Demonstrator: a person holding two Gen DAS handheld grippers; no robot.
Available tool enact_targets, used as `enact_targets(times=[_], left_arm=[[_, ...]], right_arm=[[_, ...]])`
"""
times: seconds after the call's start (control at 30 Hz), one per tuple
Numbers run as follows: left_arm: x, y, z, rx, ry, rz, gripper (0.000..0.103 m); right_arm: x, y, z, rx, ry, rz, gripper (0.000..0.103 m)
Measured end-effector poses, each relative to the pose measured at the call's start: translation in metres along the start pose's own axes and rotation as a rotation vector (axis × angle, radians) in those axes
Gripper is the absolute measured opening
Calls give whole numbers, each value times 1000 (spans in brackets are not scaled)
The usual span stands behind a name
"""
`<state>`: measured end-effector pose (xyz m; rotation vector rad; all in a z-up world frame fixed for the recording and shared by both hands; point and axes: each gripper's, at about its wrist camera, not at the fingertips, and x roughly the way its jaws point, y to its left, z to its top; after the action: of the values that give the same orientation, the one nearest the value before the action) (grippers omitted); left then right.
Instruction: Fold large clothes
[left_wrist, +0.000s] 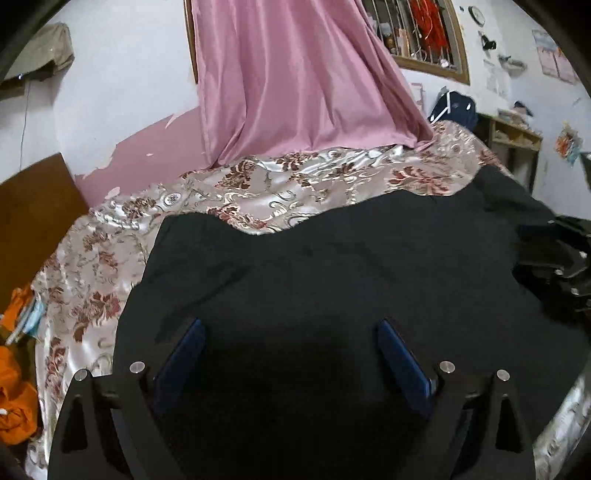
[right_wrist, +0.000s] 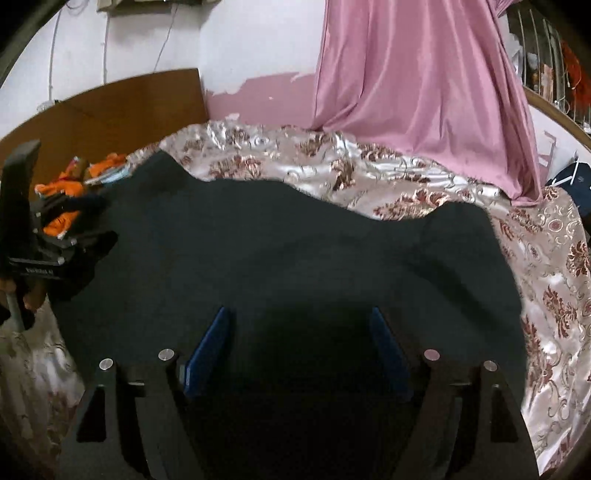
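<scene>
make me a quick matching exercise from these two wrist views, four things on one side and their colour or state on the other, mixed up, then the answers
Things:
1. garment
2. curtain
3. bedspread
4. left gripper

Colour or state:
A. shiny, with a dark red floral pattern
B. open, with blue pads, over the dark cloth
C. plain pink, hanging down to the bed
D. dark, spread flat across the bed

Pairs: 1-D, 2-C, 3-A, 4-B
</scene>
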<state>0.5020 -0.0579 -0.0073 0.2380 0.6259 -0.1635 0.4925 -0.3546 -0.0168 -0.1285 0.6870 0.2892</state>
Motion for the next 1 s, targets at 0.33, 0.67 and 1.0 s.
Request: enact_targets(times=[0.33,0.67,1.0], left_arm=[[61,24,35,-72,83,145,98],[117,64,33,-237,194,165,103],[127,64,17,-304,116,147,103]], right_arm=[[39,-32,32,62,41,-157,74],[75,-66,35,191,57,-188,74],[92,-74,20,287,8,-102,77]])
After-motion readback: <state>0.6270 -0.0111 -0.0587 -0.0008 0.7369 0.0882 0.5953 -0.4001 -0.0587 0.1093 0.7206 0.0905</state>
